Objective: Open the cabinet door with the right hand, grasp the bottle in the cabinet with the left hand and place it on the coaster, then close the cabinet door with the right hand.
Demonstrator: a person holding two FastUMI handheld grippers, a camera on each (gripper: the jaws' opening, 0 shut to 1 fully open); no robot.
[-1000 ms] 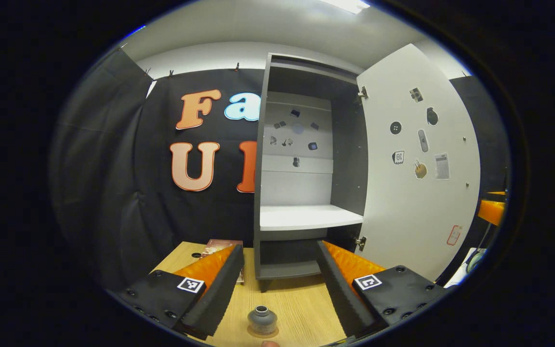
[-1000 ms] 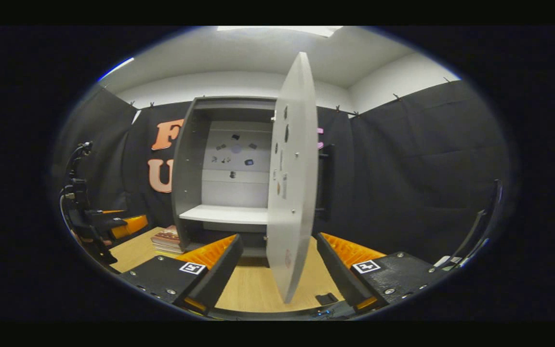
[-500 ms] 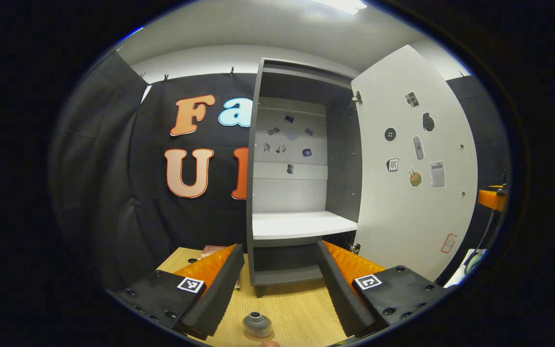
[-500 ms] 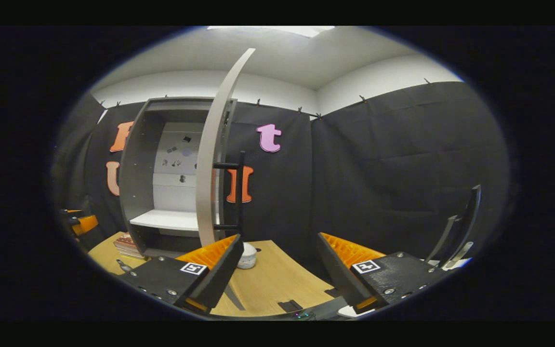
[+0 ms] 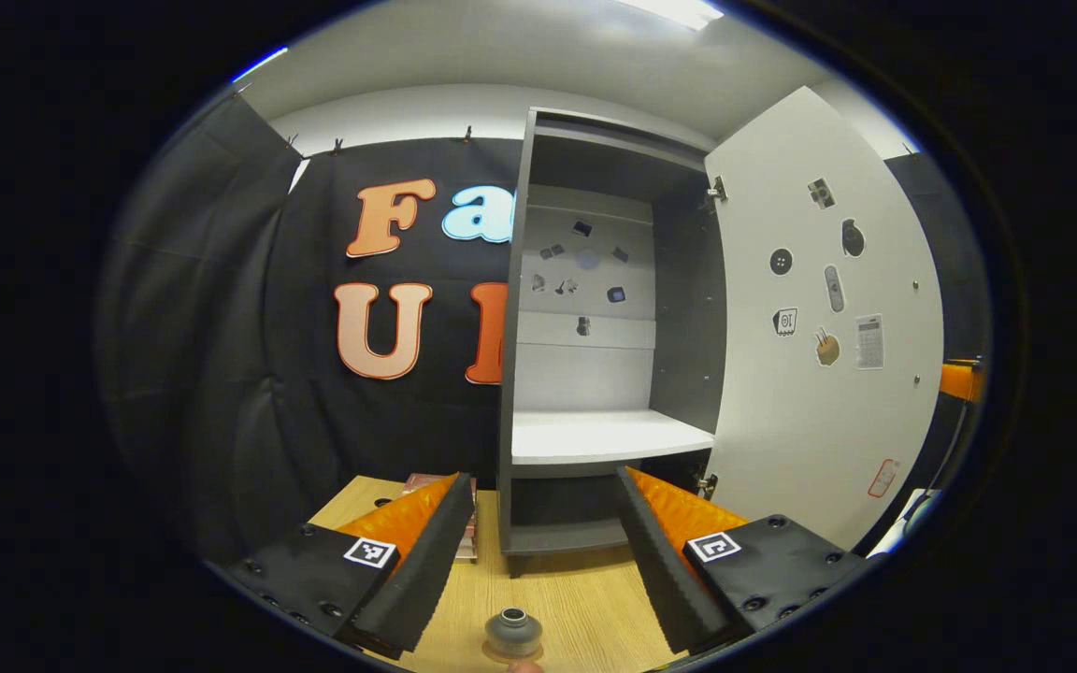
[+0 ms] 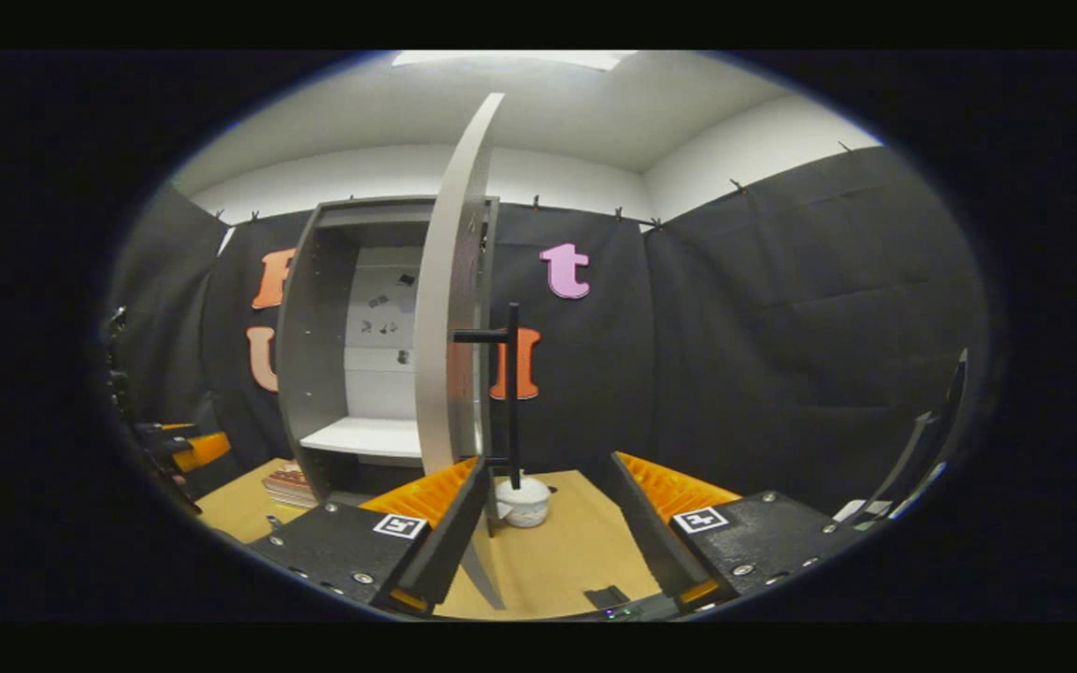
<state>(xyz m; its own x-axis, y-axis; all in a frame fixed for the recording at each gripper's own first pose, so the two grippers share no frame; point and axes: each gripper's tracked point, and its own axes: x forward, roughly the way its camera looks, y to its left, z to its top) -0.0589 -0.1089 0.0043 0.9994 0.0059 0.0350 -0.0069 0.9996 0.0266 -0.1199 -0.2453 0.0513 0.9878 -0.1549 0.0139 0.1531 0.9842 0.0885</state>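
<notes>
Bottle stands upright on the table, seen from above in the left gripper view: small, grey, open neck on top. A thin brown rim under its base looks like the coaster; I cannot tell for certain. Judged light and rigid, likely smooth, so a pinch across the body below the neck should hold best; its narrow foot could tip if nudged.

Left gripper hangs above and just behind the bottle, fingers spread wide, holding nothing.

Cabinet shelf is bare. Cabinet door swings fully open; in the right gripper view it is edge-on, with its dark bar handle on the outer face.

Right gripper faces the door edge, fingers spread, nothing between them. Handle is stiff; push on the door's outer face or take the bar to close.

A white cup sits beside the door; books lie left of the cabinet.
</notes>
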